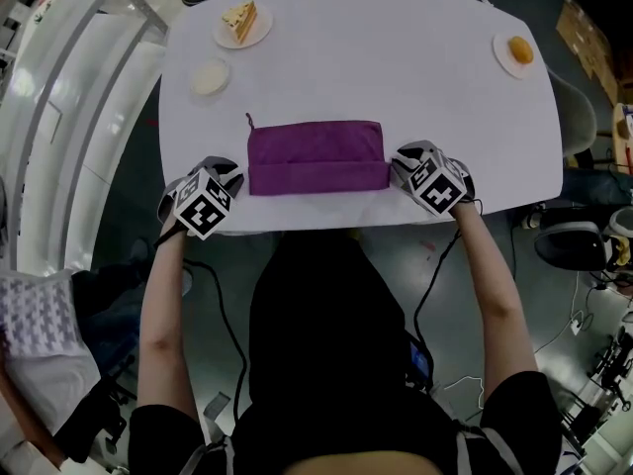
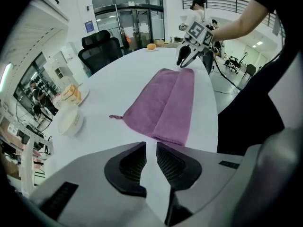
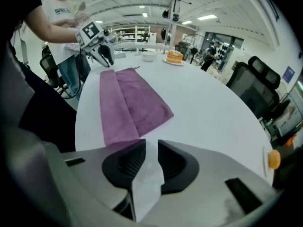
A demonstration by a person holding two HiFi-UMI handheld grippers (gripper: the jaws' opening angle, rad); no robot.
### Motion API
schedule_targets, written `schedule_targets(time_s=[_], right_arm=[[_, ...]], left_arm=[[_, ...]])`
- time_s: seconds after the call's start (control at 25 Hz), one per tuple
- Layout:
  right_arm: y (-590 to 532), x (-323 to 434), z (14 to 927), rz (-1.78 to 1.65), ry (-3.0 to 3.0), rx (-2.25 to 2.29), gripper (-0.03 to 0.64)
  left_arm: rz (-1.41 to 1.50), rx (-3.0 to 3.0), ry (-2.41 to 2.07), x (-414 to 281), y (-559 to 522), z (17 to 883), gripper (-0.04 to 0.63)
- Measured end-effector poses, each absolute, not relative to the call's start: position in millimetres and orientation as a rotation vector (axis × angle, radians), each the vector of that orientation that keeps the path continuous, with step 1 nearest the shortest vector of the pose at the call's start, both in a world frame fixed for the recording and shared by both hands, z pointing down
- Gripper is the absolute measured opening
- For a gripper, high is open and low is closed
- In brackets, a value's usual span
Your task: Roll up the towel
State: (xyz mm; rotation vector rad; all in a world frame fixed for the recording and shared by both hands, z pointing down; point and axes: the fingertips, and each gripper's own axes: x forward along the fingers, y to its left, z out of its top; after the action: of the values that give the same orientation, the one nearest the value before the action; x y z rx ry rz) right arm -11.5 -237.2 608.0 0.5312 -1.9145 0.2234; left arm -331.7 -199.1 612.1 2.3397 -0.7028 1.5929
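Note:
A purple towel (image 1: pixel 316 156) lies flat on the white table (image 1: pixel 415 87), its near long edge folded over into a narrow band. A small hanging loop sticks out at its far left corner. My left gripper (image 1: pixel 230 174) hovers just off the towel's left end, jaws a little apart with nothing between them. My right gripper (image 1: pixel 401 164) sits at the right end, also slightly open and empty. In the left gripper view the towel (image 2: pixel 165 103) stretches ahead of the jaws (image 2: pixel 151 148). The right gripper view shows the towel (image 3: pixel 132 103) just beyond its own jaws (image 3: pixel 151 145).
A plate with a cake slice (image 1: pixel 242 23) and a small white bowl (image 1: pixel 211 77) stand at the far left of the table. A plate with an orange item (image 1: pixel 516 52) sits at the far right. Black office chairs (image 2: pixel 102 48) stand beyond the table.

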Motion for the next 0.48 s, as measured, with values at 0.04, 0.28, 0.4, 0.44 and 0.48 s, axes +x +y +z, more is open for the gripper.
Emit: schedule_targets(time_s=[0.04, 0.28, 0.4, 0.44, 0.48], right_arm=[[-237, -9, 606, 0.241, -1.921, 0.540, 0.091], [-214, -17, 584, 0.215, -2.009, 0.499, 0.235], [-185, -27, 584, 0.082, -1.989, 0.380, 0.235], [-176, -31, 585, 0.048, -1.982, 0.347, 0.235], [-168, -35, 588, 0.022, -1.978, 0.322, 0.235]], left_arm=[[1.598, 2.334, -0.710, -336, -200, 610, 0.071], [1.620, 2.432, -0.670, -327, -178, 590, 0.071], [1.669, 2.494, -0.600, -310, -159, 593, 0.071], [1.689, 2.505, -0.581, -306, -154, 596, 0.071], [1.705, 2.511, -0.564, -302, -151, 601, 0.071]])
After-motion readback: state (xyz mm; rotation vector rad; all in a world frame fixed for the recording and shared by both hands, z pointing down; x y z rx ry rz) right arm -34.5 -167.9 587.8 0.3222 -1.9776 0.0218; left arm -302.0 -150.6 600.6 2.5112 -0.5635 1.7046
